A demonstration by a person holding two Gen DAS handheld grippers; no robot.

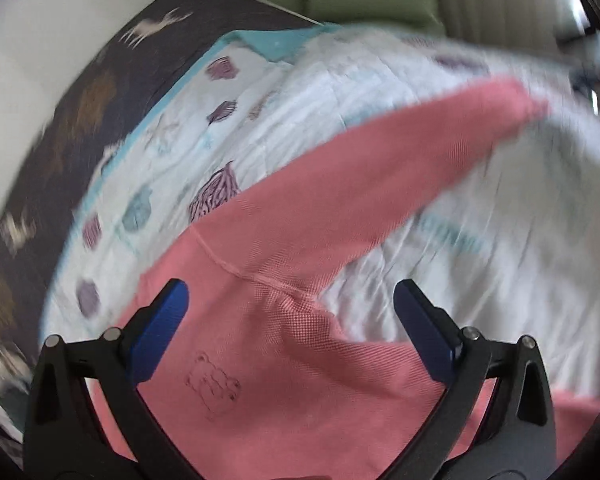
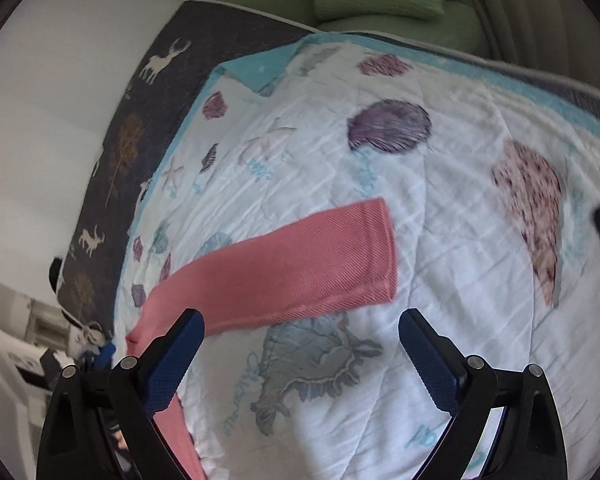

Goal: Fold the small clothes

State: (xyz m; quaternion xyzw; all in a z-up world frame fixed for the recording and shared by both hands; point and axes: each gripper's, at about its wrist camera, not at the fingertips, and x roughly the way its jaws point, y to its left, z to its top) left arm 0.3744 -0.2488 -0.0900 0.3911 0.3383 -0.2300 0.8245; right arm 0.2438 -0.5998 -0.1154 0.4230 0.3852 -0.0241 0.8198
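Both grippers' fingers spread wide, holding nothing: left gripper (image 1: 291, 314) over the pink shirt (image 1: 284, 320); only the right gripper (image 2: 300, 340) view shows its sleeve end (image 2: 374, 252) on the quilt (image 2: 440, 240).

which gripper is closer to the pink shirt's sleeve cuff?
Right. The right gripper is open just short of the sleeve cuff. The left gripper is open over the shirt body, with the sleeve stretching away from it.
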